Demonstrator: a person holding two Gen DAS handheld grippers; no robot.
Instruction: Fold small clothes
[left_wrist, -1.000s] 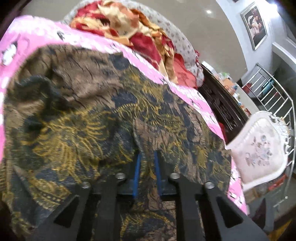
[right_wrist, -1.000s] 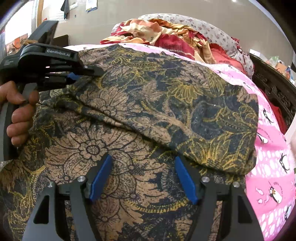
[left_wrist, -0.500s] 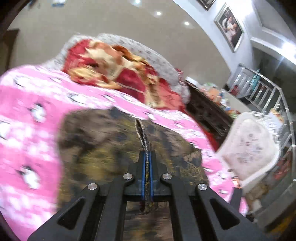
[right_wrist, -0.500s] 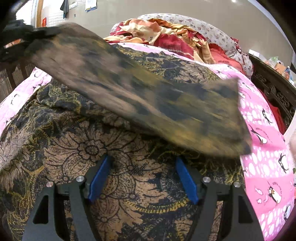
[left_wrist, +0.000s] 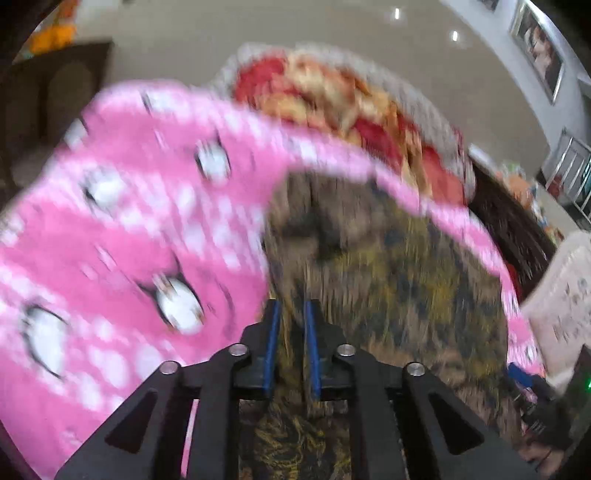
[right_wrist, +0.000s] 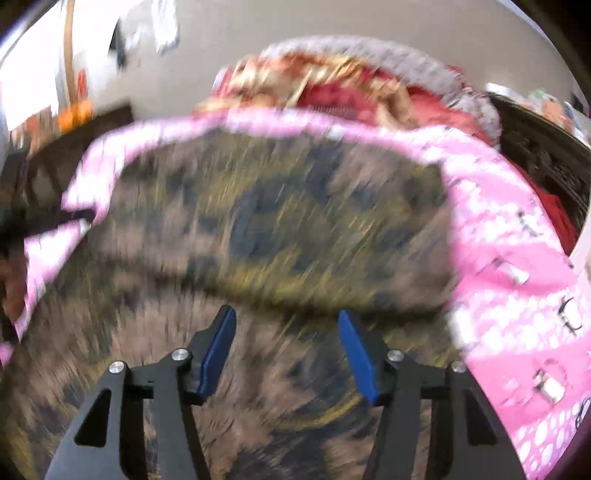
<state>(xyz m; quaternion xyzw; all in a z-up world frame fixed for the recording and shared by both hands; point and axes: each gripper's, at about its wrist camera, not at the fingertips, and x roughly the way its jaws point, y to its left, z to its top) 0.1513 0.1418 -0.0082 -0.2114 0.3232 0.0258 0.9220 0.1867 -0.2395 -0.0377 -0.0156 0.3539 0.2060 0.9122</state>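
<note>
A brown, dark-blue and yellow batik garment (left_wrist: 399, 280) lies spread on a pink penguin-print bedspread (left_wrist: 122, 236). My left gripper (left_wrist: 292, 332) is shut on an edge of it, and a strip of cloth shows between the blue pads (left_wrist: 272, 332). In the right wrist view the garment (right_wrist: 280, 229) fills the middle, with a folded layer lying across it. My right gripper (right_wrist: 286, 347) hovers over the near part of the cloth. Its jaws are closing but still stand apart, and I see no cloth pinched between its pads (right_wrist: 218, 350). Both views are motion-blurred.
A heap of red and cream clothes (left_wrist: 343, 107) lies on a grey pillow (right_wrist: 373, 55) at the head of the bed. A dark wooden bed frame (left_wrist: 513, 221) runs along the right side, with a white chair (left_wrist: 565, 295) beyond it. Pink bedspread (right_wrist: 517, 258) shows right of the garment.
My left gripper lifted the garment's edge and carried it across, so pink bedspread now shows on its left. In the right wrist view the raised flap has come down, and that gripper's jaws are narrower.
</note>
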